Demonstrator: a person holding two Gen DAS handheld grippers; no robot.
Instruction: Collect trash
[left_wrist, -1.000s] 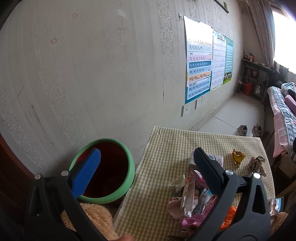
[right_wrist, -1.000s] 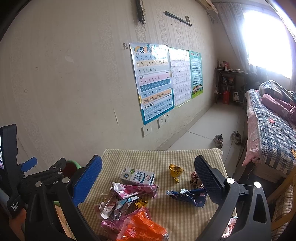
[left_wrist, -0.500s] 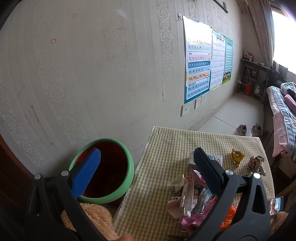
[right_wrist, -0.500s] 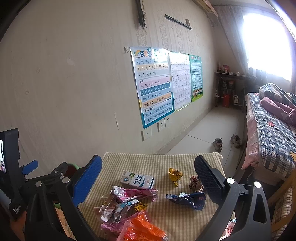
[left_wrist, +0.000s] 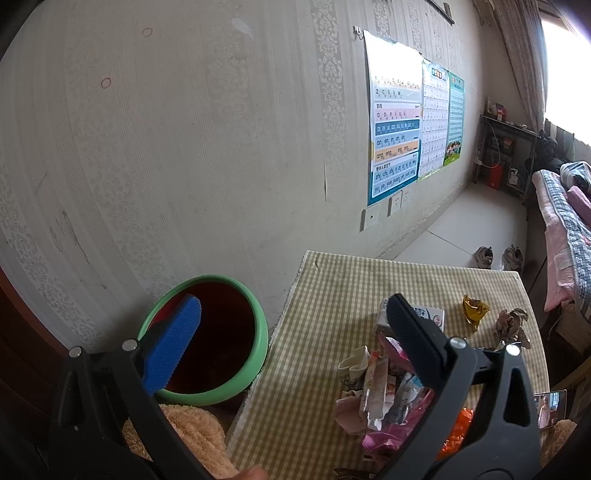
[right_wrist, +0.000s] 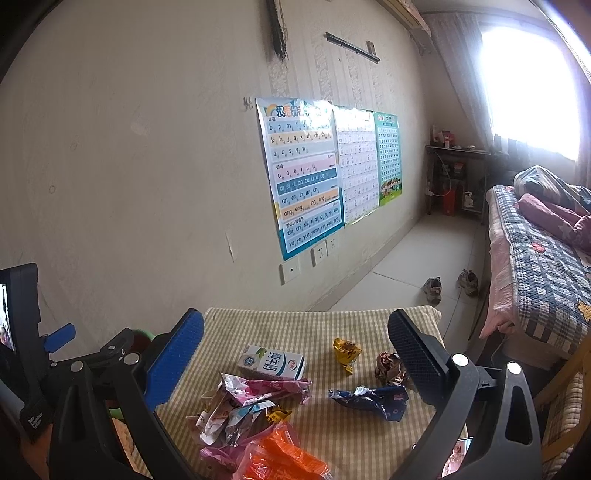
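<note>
On the checked cloth of the bench (right_wrist: 325, 325) the trash is lying scattered, nothing yet picked up: a milk carton (right_wrist: 271, 363) toward the wall, a heap of pink and orange wrappers (right_wrist: 255, 421) at the near edge, a blue wrapper (right_wrist: 369, 397) to its right, and a yellow wrapper (right_wrist: 345, 350) and a brown crumpled wad (right_wrist: 388, 367) farther back. Beside the bench's left edge a green-rimmed bin (left_wrist: 229, 325) is standing open, looking empty.

Both grippers are hovering above the bench, touching nothing. The right gripper (right_wrist: 295, 362) is spreading its fingers wide and carrying nothing; the left gripper (left_wrist: 295, 332) is likewise released, one finger over the bin's mouth, the other over the wrapper heap.

To do the pick well, the right gripper should probably be starting with a lone, compact piece such as the blue wrapper, since the heap is overlapping and likely to drag neighbours along. Coming down with the fingers straddling the crumple and closing on its thickest fold should be giving the firmest hold; thin foil is likely to slip from a shallow pinch. Because the bin is sitting below the bench's edge, a release should be waiting until the piece is clearly over the opening.
</note>
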